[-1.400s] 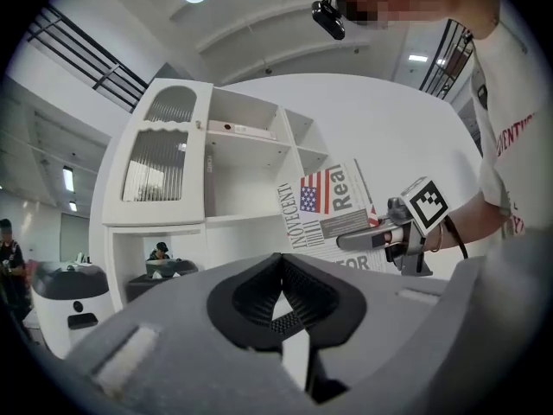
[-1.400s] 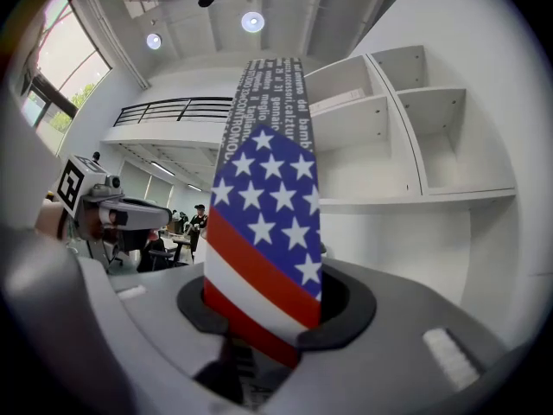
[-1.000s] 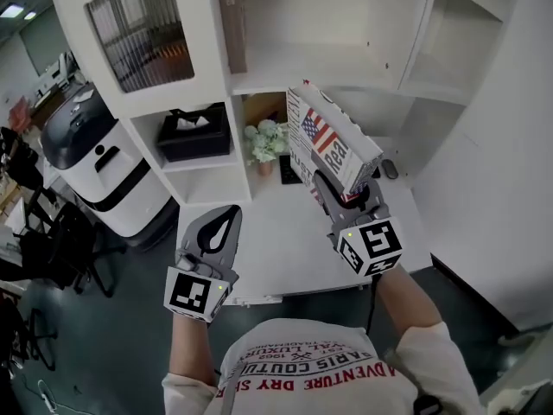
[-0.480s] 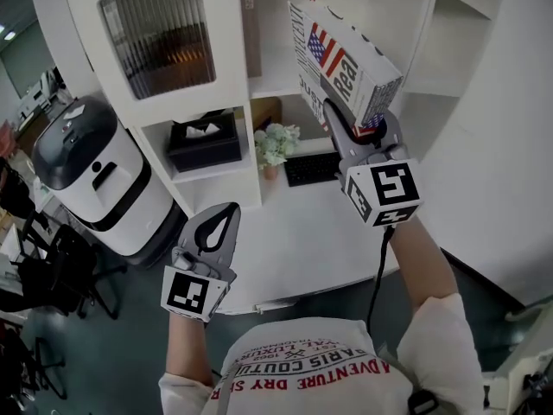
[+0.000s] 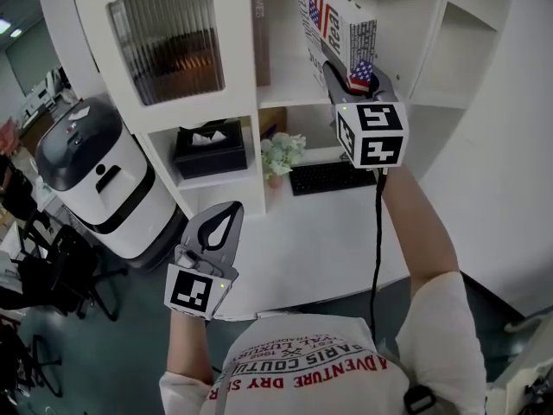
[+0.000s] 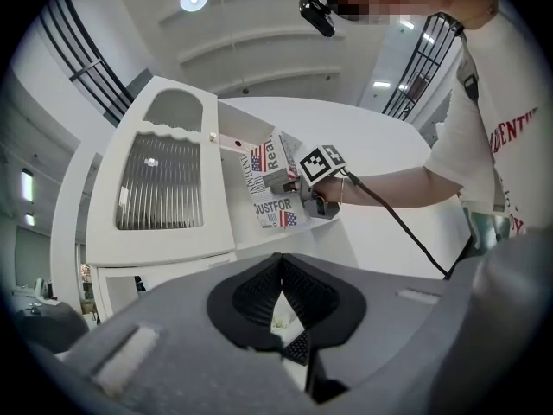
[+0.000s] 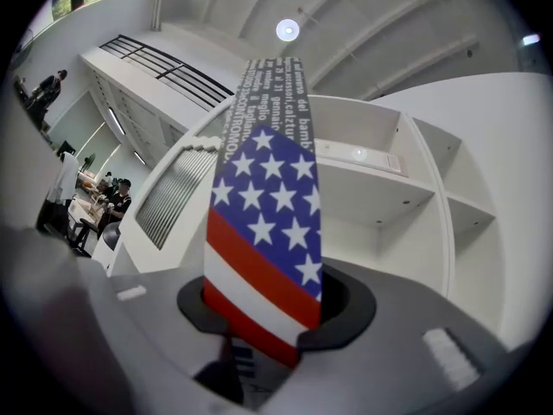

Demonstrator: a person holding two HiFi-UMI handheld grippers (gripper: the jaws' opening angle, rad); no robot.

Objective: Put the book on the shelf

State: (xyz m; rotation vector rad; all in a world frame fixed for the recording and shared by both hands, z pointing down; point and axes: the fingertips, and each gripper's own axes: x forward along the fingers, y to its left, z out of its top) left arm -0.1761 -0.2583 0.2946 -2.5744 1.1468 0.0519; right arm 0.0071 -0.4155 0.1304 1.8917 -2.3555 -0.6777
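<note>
The book (image 5: 339, 26) is thick, with a stars-and-stripes cover and printed words. My right gripper (image 5: 350, 69) is shut on its lower end and holds it upright at the mouth of the white shelf's upper compartment (image 5: 289, 74). Whether it touches the shelf board I cannot tell. In the right gripper view the book (image 7: 266, 223) fills the gap between the jaws of the right gripper (image 7: 263, 322). The left gripper view shows the book (image 6: 270, 161) against the shelf. My left gripper (image 5: 226, 218) hangs low over the desk's front edge, shut and empty; its tips (image 6: 278, 266) meet.
A brown book (image 5: 262, 33) stands at the compartment's left. Below are a black tissue box (image 5: 210, 147), a flower pot (image 5: 282, 154) and a keyboard (image 5: 333, 177) on the white desk (image 5: 311, 236). A ribbed glass cabinet door (image 5: 168, 46) is left; a black-and-white bin (image 5: 99, 175) stands on the floor.
My right gripper has lifted the book from above the desk up to the upper shelf compartment and turned it upright. The left gripper has barely moved.
</note>
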